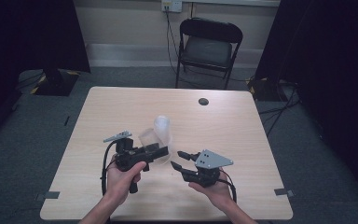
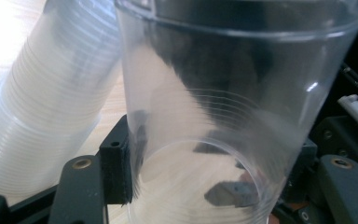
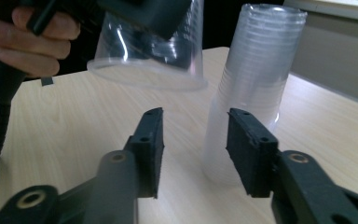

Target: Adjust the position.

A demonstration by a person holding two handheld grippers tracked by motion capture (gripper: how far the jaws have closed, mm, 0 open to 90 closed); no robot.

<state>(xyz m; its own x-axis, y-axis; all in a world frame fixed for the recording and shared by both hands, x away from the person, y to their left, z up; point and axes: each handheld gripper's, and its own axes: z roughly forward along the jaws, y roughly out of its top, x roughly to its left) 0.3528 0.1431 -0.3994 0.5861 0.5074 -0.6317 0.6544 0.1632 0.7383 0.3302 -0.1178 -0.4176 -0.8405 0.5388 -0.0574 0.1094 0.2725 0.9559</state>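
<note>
Pale wood-grain table stands on grey carpet, with a black folding chair beyond its far edge and dark curtains at both sides. Near the table's middle a tall stack of clear ribbed plastic cups stands mouth-down and upright. Just left of it, the left gripper is clamped on a single clear plastic cup, held off the table and tilted, close beside the stack; in the left gripper view the cup's wall sits between the black jaws. The right gripper hovers near the table's near-right part, its jaws standing partly apart with nothing between them; in the right gripper view the stack rises beyond them.
</note>
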